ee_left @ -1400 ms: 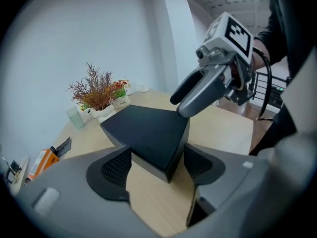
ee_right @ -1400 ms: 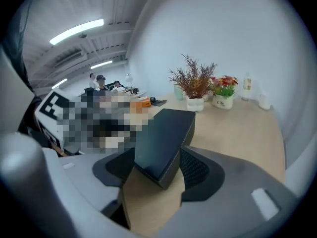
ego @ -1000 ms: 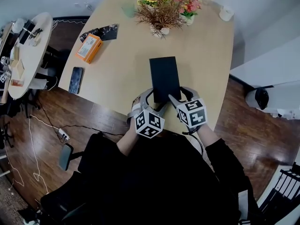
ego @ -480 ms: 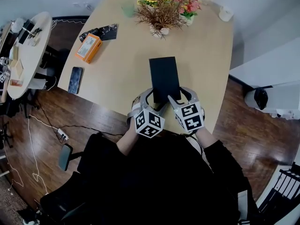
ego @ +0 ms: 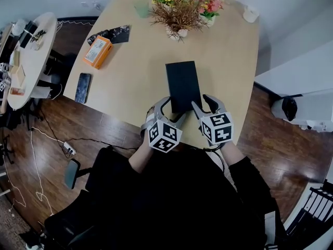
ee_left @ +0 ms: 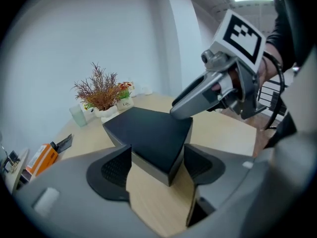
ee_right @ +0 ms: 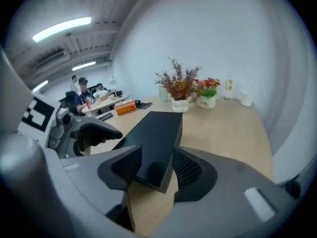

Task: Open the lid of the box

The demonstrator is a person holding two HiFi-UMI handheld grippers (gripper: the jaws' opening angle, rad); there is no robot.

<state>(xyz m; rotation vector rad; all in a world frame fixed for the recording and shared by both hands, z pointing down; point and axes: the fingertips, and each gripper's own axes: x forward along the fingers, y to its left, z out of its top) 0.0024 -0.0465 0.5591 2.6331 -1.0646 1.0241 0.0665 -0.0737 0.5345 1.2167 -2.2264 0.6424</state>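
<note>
The pale wooden table (ego: 229,61) bears a black box (ego: 182,85), lid shut, lying flat from the centre toward 6 o'clock. At 9 o'clock lies an orange box (ego: 98,52), with a dark flat packet (ego: 118,35) just beyond it at 10, and a black phone (ego: 84,88) at 8, close to the edge. At 12 stands a pot of dry brown twigs (ego: 178,15), with a pot of pink flowers (ego: 208,5) beside it. A pale green glass (ego: 141,10) stands at 11 and a white cup (ego: 251,15) at 1 (its contents cannot be seen).

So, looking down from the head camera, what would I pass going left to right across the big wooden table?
Flat orange box → black rectangular box → small white cup. The dark phone overlaps the orange box, so I've left it out.
</note>
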